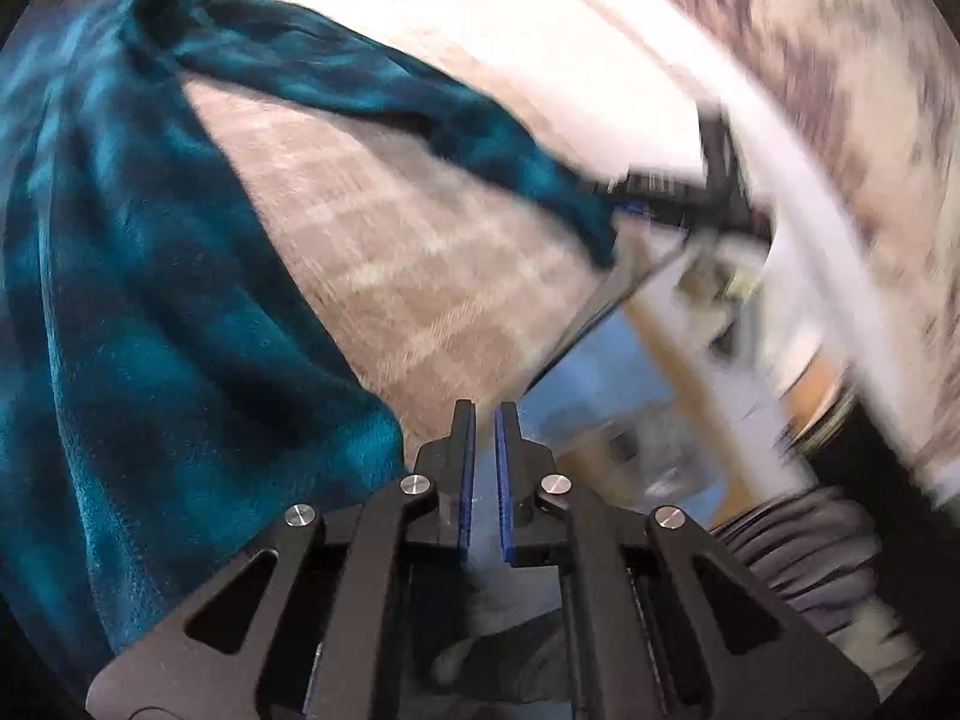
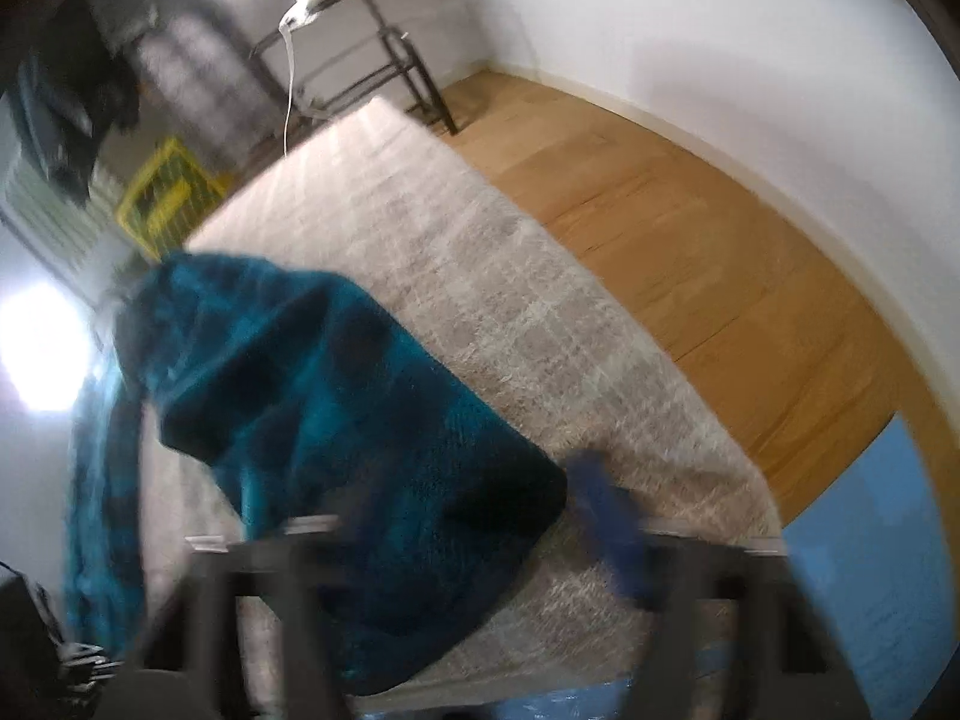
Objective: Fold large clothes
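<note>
A: Sweeping across the left of the left wrist view, a teal plaid garment (image 1: 150, 312) is seen hanging in folds over a beige checked rug (image 1: 384, 252). How is it held up?

B: One corner is drawn out in a taut band toward the right of the frame, where it is pinched by the right gripper (image 1: 654, 204). It is judged to be lifted so the cloth can be spread before folding.

A: And the left gripper (image 1: 485, 420)?

B: At bottom centre its blue-padded jaws are nearly together with a narrow gap. Nothing is seen between them; the garment lies just beside them.

A: What is shown in the right wrist view?

B: From lower left to centre the garment (image 2: 336, 420) is bunched above the rug (image 2: 510, 300). The right gripper (image 2: 474, 534) is blurred; cloth covers its left finger. A wood floor (image 2: 690, 240) is at right.
</note>
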The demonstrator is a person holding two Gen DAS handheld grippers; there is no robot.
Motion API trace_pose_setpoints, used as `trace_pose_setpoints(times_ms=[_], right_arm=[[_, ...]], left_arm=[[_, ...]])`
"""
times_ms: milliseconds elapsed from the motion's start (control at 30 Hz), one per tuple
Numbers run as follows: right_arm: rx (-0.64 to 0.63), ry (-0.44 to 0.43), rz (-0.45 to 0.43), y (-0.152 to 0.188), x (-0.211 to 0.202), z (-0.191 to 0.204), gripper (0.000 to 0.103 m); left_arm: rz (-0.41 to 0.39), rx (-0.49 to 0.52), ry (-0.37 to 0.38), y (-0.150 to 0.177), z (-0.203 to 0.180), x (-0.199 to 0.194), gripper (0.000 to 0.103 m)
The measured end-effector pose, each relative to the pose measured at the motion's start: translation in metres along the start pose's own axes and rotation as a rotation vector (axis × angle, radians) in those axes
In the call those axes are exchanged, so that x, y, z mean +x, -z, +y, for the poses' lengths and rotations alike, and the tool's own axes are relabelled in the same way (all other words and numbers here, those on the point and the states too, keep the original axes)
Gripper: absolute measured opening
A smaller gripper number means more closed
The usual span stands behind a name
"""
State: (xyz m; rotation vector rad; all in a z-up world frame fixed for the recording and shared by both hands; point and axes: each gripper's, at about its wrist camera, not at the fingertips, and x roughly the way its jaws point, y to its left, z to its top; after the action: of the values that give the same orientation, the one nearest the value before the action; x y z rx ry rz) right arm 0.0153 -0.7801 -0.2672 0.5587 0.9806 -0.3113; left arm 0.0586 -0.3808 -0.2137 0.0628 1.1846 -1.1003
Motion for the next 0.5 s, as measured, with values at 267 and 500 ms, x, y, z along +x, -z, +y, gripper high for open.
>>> trace_pose_setpoints(times_ms=[267,500], right_arm=[[0.099,-0.215,-0.074,-0.024,-0.05,0.013,0.007],[0.007,-0.363,-0.165,-0.035,-0.122,0.083,0.007]], left_arm=[[-0.084,-0.026,-0.031,0.02,-0.001,-0.08,0.005],[-0.363,-0.185,-0.209,0.101,0.013,-0.241,0.031]])
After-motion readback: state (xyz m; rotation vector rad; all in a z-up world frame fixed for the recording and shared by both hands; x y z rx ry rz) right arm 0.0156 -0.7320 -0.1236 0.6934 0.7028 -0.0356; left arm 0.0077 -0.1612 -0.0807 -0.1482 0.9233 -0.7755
